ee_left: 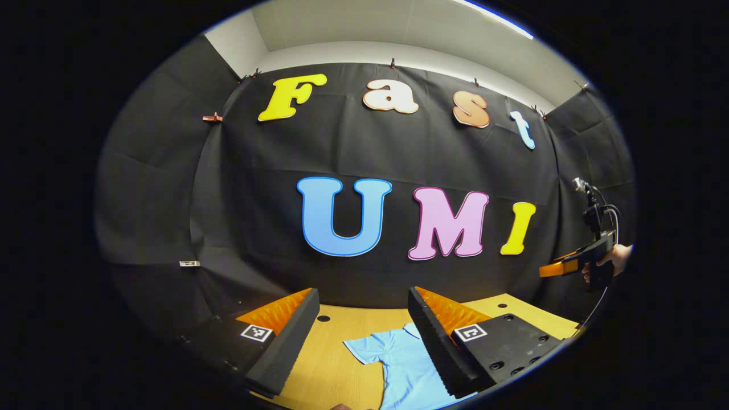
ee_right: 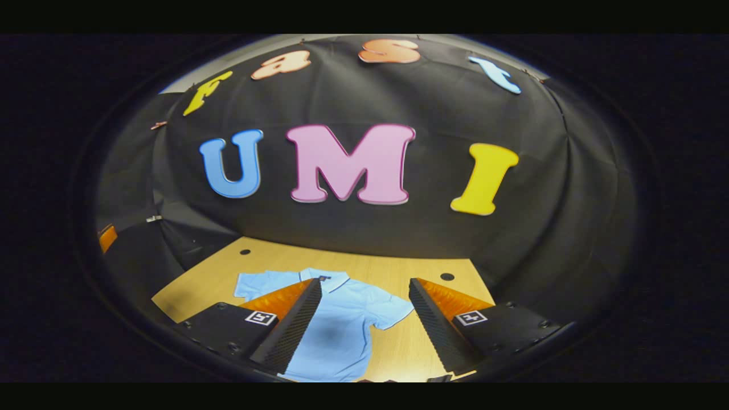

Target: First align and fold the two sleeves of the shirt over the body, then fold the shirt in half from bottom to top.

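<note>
1. Shirt [ee_right: 342, 319]: light blue polo w/ short sleeves, lying flat on the wooden table [ee_right: 398, 270], collar toward the booth's back wall. Nothing folded yet, both sleeves spread out to the sides.
2. In right gripper view: collar [ee_right: 324, 279] lies flat w/ a small dark tag inside the neck; one sleeve [ee_right: 393, 310] sticks out toward the right finger, the other sleeve [ee_right: 250, 285] is partly behind the left finger. Fabric looks smooth, faint shadow mid-chest.
3. In left gripper view the shirt [ee_left: 410, 370] shows btwn the fingers, one sleeve [ee_left: 361, 347] pointing left, far side hidden by the right finger.
4. Left gripper [ee_left: 364, 336]: jaws wide apart, empty, held above the table and shirt.
5. Right gripper [ee_right: 361, 327]: jaws wide apart, empty, above the shirt's chest area.
6. Left gripper view also has the other gripper [ee_left: 561, 266] at far right, held by a hand [ee_left: 618, 259], well apart from the shirt.
</note>
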{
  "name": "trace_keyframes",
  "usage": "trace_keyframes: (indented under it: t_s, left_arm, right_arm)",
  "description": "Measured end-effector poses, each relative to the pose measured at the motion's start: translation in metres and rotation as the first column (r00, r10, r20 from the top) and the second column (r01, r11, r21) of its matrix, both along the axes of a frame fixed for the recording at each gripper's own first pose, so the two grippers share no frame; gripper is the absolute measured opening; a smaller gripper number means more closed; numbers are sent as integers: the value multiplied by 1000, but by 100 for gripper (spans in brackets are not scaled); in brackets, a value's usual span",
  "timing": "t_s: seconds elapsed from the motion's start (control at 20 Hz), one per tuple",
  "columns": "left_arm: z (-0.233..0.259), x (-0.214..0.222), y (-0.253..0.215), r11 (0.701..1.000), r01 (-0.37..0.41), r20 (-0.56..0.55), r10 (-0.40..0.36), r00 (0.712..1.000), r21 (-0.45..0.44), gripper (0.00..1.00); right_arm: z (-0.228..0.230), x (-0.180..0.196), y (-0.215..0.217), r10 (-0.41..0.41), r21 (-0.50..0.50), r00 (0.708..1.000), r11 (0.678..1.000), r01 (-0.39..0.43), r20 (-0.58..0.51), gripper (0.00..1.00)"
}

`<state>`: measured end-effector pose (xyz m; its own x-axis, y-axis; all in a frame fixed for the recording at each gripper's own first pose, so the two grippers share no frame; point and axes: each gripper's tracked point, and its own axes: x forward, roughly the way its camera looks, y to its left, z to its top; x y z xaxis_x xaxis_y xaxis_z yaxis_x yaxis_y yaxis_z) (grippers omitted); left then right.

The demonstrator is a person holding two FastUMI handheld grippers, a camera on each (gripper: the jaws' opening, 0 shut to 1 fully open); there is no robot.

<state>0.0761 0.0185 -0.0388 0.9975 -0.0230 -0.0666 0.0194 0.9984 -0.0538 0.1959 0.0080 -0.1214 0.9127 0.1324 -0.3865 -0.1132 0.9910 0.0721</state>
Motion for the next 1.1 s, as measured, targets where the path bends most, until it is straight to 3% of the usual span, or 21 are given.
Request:
trace_keyframes:
  t_s: [0.3, 0.55, 0.8, 1.1]
  left_arm:
    - [-24, 48, -34, 999, -40, -71, 41, 997, 21, 99]
    - [-48, 77, -56, 996, -70, -142, 76, 987, 48, 100]
    - [-49, 82, -56, 987, -149, -186, 156, 970, 53, 100]
    - [-59, 62, -37, 976, -212, -215, 217, 952, 47, 100]
  right_arm:
    - [-135, 87, -33, -9, 35, 970, 999, 18, -241, 98]
    - [-215, 134, -49, -17, 35, 936, 999, 31, -351, 98]
    - [-278, 146, -50, -14, 57, 884, 997, 46, -468, 99]
    - [-317, 153, -47, -25, 17, 846, 999, 40, -532, 99]
